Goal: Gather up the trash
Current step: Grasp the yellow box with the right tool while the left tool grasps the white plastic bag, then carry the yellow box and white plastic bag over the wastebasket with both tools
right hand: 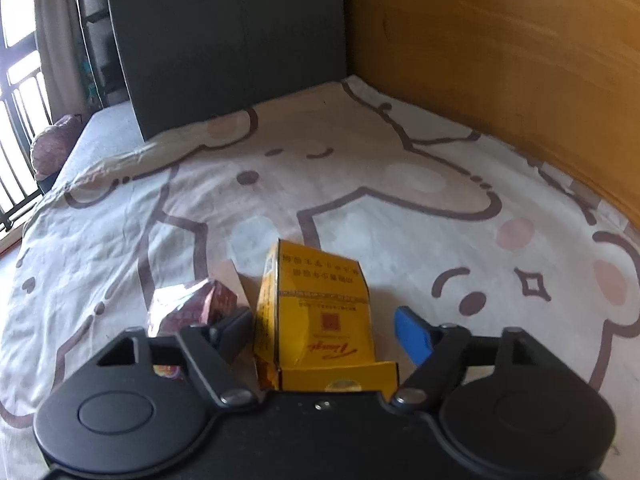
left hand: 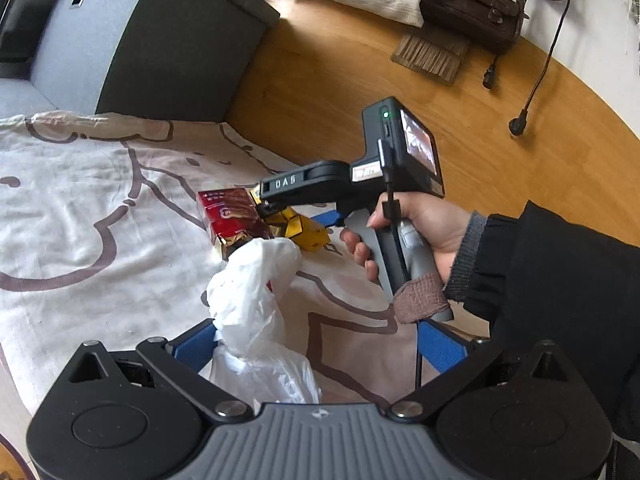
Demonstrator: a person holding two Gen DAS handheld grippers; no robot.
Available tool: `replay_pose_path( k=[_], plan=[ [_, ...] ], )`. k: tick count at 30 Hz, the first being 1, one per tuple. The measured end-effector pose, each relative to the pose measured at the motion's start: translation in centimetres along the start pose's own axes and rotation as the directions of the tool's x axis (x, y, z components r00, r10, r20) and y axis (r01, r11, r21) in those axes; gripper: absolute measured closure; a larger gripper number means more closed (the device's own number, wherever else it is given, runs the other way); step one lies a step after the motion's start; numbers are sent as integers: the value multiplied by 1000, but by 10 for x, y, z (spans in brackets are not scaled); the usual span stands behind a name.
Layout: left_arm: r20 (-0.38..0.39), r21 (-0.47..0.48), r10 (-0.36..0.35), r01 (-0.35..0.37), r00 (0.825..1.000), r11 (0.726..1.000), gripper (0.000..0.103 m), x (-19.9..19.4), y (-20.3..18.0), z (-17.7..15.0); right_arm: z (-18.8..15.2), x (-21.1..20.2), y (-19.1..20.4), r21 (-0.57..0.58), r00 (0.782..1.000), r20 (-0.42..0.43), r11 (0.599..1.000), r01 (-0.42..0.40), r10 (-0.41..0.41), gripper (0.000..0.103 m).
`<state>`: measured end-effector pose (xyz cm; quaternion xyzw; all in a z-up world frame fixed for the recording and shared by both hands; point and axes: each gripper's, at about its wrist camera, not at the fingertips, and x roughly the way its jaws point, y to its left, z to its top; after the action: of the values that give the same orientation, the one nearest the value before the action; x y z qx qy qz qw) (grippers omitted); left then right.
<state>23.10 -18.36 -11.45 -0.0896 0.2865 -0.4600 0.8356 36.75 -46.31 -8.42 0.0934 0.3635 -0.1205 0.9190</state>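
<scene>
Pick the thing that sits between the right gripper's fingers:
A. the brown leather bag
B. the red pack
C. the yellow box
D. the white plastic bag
C: in the right wrist view the yellow box stands between the right gripper's two fingers, the red pack outside them.

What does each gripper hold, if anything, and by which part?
Right gripper: nothing; the yellow box sits between its fingers, one finger clear of it. Left gripper: fingers apart, white bag against one; hold cannot be told.
</scene>
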Motion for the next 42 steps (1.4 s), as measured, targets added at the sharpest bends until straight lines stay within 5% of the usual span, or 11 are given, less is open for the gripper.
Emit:
replay_pose_path(
  k=[3,15,23,30,42],
  plan=[
    [10,5,48,-48,999,999,2,-3,-1,2,-3,-5,-2,-3,1000,2,1000,-15,15,39],
    [50,-65,193,-189,980,980,23,-8,29,14,-46,-80,-24,-100,993,60,990,-95,102,41],
    [-56,-8,243,-243,968,970,58,13,21,21,-92,-113,-32,-58,987,45,986,-153,156,41],
    [-115,-2,268,-270,957,963,58,28,16,17,-118,-117,-24,-29,988,35,988,-150,151,41],
    [-57,-58,321,-324,945,944,64,16,11,12,-121,-130,-3,-117,992,50,987,-105,112,42]
  ],
)
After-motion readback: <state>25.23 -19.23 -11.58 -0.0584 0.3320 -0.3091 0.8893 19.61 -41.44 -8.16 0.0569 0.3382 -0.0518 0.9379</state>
